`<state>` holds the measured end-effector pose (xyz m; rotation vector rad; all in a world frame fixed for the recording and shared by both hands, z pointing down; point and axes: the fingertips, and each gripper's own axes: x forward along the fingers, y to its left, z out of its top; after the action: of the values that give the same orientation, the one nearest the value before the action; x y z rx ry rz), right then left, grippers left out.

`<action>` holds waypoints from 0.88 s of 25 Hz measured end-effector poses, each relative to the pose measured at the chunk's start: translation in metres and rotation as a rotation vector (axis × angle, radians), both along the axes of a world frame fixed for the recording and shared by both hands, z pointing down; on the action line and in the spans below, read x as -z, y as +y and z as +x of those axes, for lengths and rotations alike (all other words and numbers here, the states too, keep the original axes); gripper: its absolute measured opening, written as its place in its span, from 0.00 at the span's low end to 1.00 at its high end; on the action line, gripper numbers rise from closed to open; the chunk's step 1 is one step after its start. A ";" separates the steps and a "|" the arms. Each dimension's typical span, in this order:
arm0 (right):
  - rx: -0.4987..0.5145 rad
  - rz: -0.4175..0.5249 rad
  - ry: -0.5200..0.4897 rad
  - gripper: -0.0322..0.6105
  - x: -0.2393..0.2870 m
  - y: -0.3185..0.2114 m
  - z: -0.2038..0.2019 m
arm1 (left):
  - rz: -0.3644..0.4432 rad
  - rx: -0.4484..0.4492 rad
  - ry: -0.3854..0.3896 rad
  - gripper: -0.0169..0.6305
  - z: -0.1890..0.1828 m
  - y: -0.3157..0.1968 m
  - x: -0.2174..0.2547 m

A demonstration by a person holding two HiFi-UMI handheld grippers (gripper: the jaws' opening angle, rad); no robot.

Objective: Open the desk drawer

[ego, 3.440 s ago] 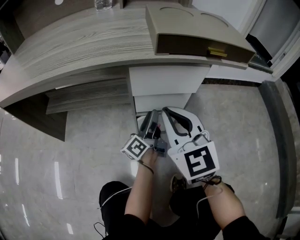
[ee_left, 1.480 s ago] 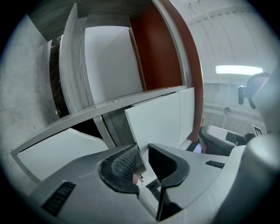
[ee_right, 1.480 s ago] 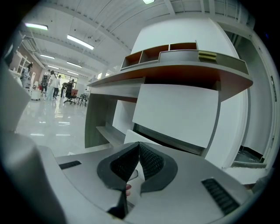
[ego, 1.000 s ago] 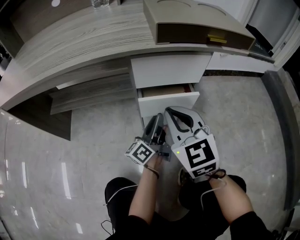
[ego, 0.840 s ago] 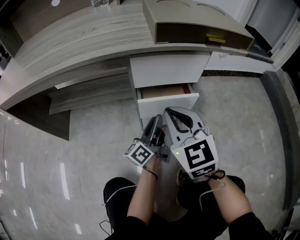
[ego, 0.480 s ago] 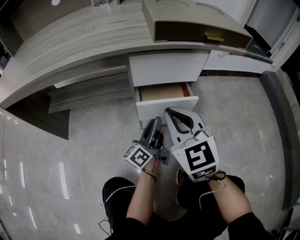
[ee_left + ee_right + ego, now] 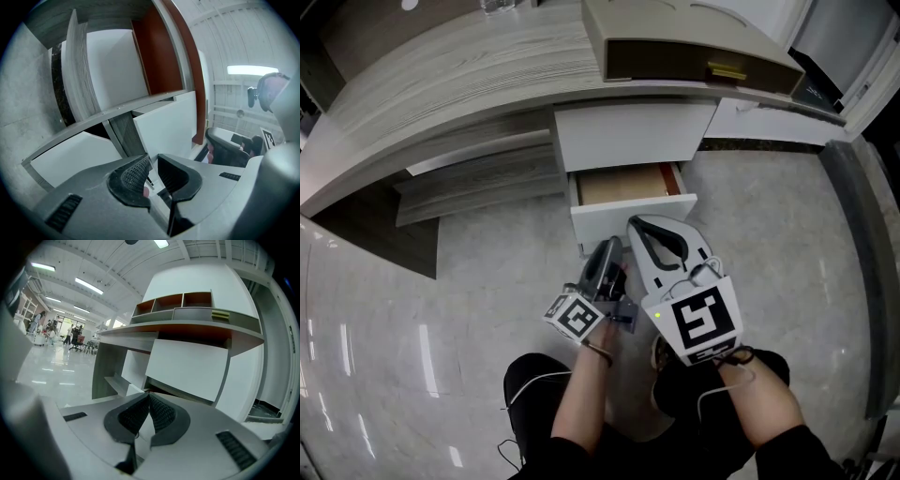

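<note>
Drawer (image 7: 630, 214) juts part-open beneath the worktop (image 7: 441, 84), inside mostly hidden. Left claw (image 7: 151, 161), jaws just closing, narrowly straddles its front edge; grip unclear. Right claw (image 7: 149, 395) is pinched together, empty.

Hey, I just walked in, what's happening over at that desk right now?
A person in front of the desk holds a gripper in each hand and is opening the white drawer under it. The drawer stands partly open, its wood-coloured inside showing. The left gripper seems clamped on the drawer front's bottom edge, which sits between its jaws; they have just been closing. The right gripper is shut and empty, close by.
</note>
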<state>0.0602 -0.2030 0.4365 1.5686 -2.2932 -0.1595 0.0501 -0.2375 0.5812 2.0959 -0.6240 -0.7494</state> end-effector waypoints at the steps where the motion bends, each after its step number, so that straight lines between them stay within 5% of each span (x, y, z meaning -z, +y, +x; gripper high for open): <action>1: 0.002 0.000 0.006 0.06 0.000 -0.001 0.001 | 0.001 -0.002 0.000 0.13 0.000 0.000 0.000; 13: 0.014 0.011 0.040 0.06 0.001 -0.002 0.000 | 0.033 -0.014 -0.026 0.14 0.001 0.000 0.000; 22: 0.008 -0.003 0.040 0.06 0.001 0.000 -0.001 | 0.089 -0.084 -0.159 0.04 0.009 0.019 -0.009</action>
<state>0.0595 -0.2035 0.4352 1.5409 -2.2685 -0.1871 0.0593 -0.2188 0.5906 2.2643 -0.5936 -0.5773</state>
